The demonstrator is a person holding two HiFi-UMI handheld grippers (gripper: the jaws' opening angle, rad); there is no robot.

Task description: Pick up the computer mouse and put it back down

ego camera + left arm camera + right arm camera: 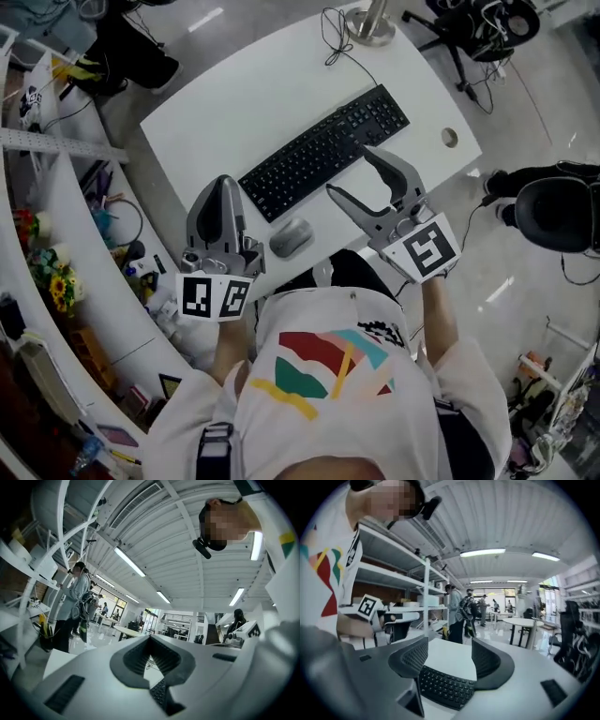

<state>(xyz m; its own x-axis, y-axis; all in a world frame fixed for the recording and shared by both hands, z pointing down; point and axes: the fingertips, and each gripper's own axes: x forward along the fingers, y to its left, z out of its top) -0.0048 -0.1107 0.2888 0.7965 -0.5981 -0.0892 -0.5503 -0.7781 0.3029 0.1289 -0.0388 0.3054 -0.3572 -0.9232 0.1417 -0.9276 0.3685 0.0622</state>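
Right tool (348, 171) gapes empty (left tool (225, 180) pinched together), mouse (292, 236) lying on desk (281, 94) between them, touching neither.

White table (234, 103), long black keyboard (323, 152) lying slanted on it, thin black wire (336, 42) beside a round metal foot (372, 28) at the far edge, yellow flowers (58, 277) down on the left
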